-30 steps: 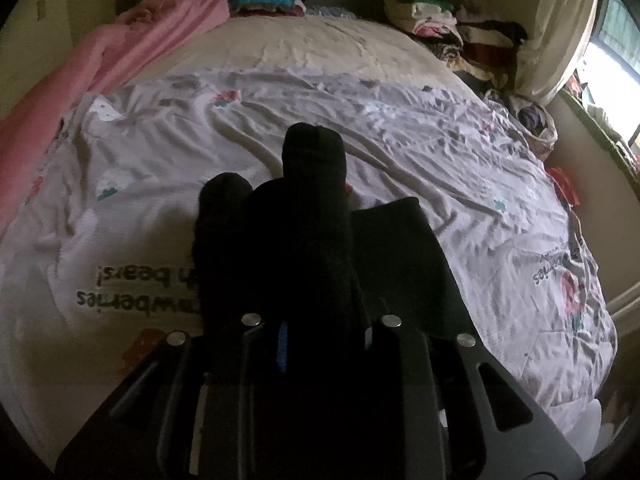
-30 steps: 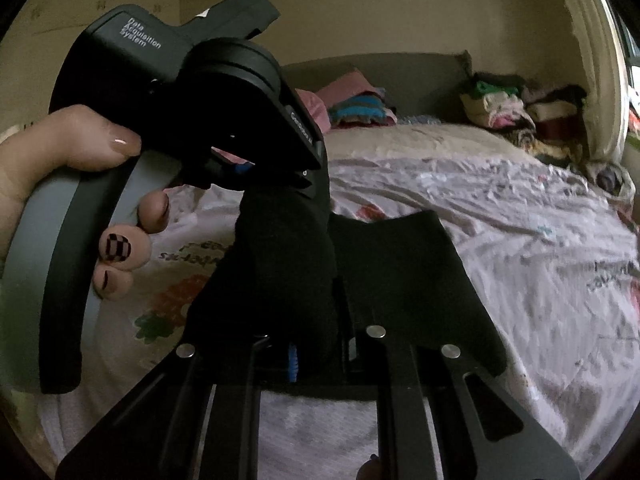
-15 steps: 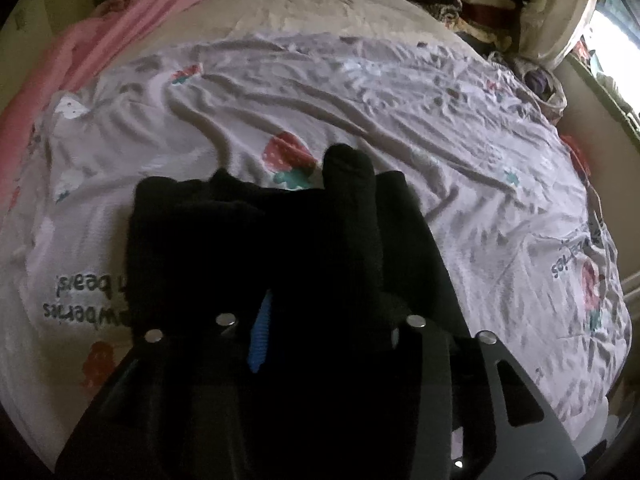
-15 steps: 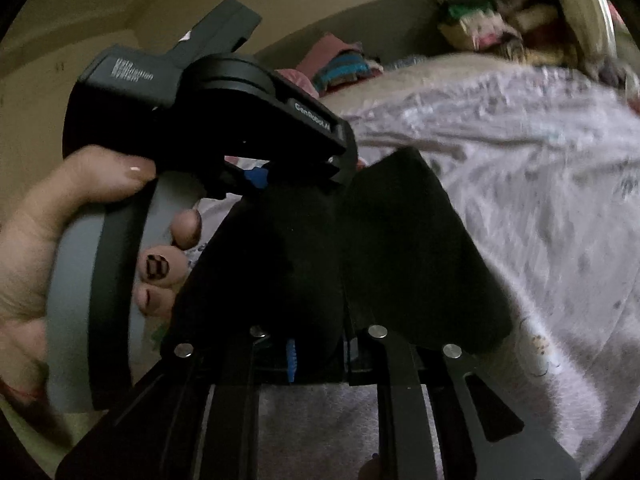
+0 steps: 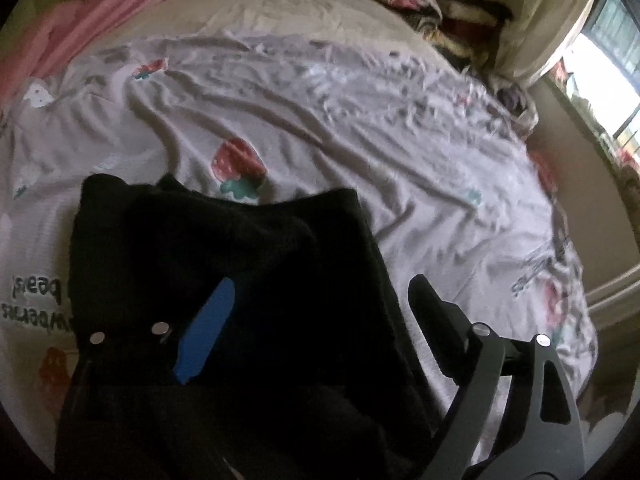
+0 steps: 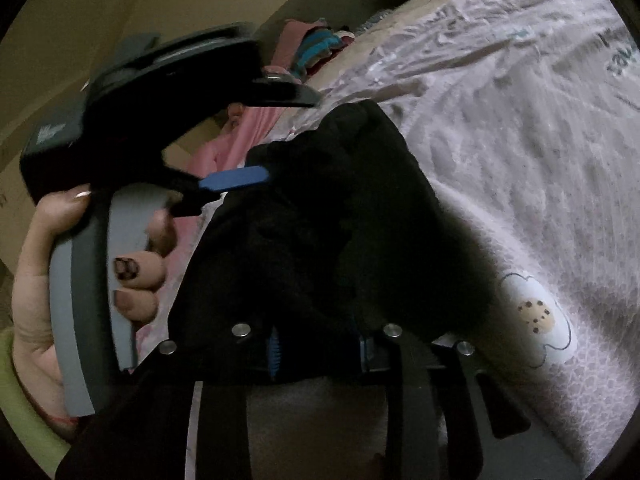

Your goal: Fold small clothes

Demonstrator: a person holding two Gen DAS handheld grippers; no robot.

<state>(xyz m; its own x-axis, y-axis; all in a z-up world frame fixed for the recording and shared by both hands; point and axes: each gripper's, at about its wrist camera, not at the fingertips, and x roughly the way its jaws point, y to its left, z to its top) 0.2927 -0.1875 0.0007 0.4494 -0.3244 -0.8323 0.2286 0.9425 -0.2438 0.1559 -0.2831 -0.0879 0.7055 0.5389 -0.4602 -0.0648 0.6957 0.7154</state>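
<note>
The left gripper (image 5: pixel 316 320) is closest in its own view, and its fingers are spreading wide. Its blue pad (image 5: pixel 204 332) lies over the black cloth (image 5: pixel 248 264), and the other finger (image 5: pixel 436 320) stands off to the side over the sheet, not touching the cloth. In the right wrist view the right gripper (image 6: pixel 316 344) has the black cloth bunched between its fingers, which are opening a little. A hand (image 6: pixel 36 280) holds the left gripper's grey handle beside it. The black cloth lies on the bed sheet (image 5: pixel 360 120), which has strawberries on it. Farther off are a pink blanket (image 5: pixel 80 20) and piles of clothes (image 5: pixel 432 0) by the wall
</note>
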